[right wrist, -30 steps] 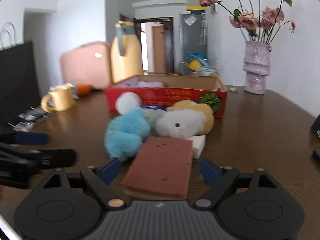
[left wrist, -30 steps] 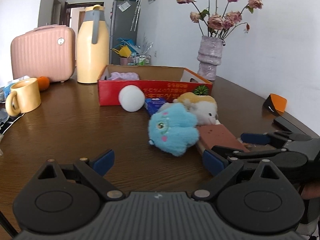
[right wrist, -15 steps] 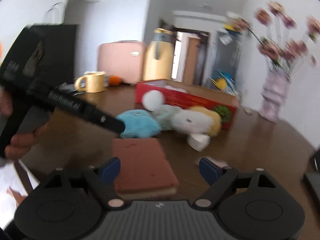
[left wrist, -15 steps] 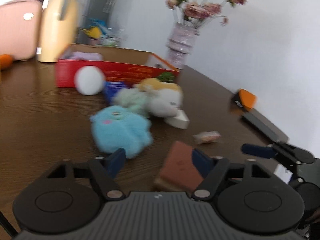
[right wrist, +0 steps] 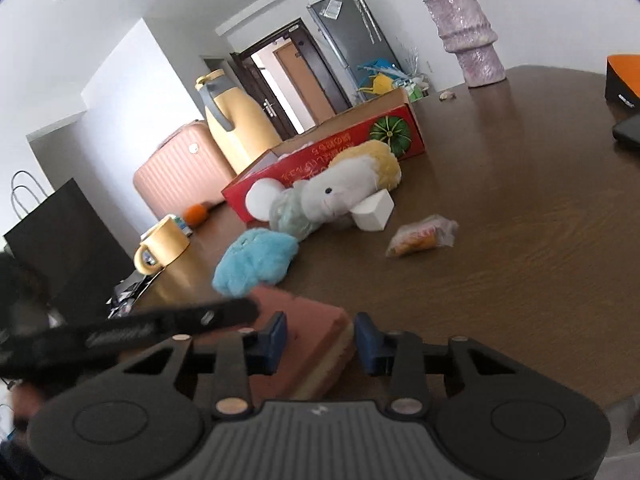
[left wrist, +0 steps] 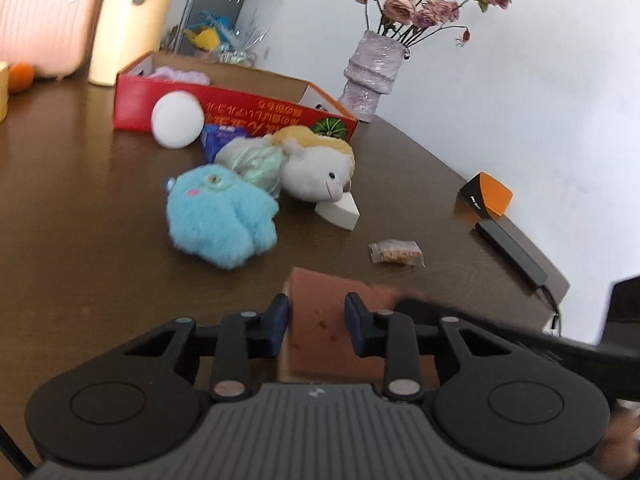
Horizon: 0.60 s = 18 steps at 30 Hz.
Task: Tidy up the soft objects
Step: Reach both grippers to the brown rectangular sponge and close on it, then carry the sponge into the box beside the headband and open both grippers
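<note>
I am closing both my left gripper (left wrist: 316, 326) and right gripper (right wrist: 320, 340) on the brown sponge (left wrist: 320, 320) lying near the table's (left wrist: 80, 200) front edge; firm contact seems likely, though blur hides it. Next I'd carry it to the red box (left wrist: 240, 110).

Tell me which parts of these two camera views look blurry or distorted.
Left wrist view: right gripper smeared by motion, suitcase soft, table edge bowed by fisheye. Right wrist view: left gripper streaked, blue plush soft, room tilted, corners vignetted.
</note>
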Available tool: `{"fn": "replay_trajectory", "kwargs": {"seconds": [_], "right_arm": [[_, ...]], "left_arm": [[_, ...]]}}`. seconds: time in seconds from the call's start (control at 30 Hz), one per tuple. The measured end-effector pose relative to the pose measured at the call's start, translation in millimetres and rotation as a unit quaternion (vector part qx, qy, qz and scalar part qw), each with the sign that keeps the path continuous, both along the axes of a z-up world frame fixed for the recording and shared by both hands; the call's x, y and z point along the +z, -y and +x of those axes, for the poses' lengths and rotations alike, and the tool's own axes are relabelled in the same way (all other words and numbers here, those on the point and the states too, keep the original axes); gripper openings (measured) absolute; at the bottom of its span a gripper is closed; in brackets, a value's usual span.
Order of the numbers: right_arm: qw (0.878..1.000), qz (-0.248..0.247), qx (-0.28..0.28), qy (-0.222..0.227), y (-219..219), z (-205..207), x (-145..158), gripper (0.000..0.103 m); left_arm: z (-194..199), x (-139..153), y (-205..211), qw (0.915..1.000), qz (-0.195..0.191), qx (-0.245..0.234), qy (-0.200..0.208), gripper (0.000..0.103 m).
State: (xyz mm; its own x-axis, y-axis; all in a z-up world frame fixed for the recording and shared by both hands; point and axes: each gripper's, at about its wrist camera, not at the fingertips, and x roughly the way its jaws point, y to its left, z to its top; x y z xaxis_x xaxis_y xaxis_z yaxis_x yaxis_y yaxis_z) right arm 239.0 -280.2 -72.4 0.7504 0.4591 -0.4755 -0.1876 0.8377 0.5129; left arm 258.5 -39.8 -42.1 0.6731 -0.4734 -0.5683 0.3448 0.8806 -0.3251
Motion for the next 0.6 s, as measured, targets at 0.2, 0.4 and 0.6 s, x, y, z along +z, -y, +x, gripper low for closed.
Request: {"fn": "replay_trajectory", "kwargs": {"seconds": [0.2, 0.4, 0.6], "right_arm": [[0.999, -0.029, -0.01, 0.023, -17, 17, 7, 0.032], [0.999, -0.039, -0.006, 0.014, -13, 5, 9, 0.033], [0.999, -0.041, 0.003, 0.007, -13, 1, 10, 0.028]], "left_arm": [[-15, 1, -17, 0.9989, -0.036, 0.012, -0.029, 0.043], [-15, -3, -26, 0.9975, -0.055, 0.025, -0.035, 0.048], [-14, -7, -21, 0.9968, -0.067, 0.006, -0.044, 0.033]]}}
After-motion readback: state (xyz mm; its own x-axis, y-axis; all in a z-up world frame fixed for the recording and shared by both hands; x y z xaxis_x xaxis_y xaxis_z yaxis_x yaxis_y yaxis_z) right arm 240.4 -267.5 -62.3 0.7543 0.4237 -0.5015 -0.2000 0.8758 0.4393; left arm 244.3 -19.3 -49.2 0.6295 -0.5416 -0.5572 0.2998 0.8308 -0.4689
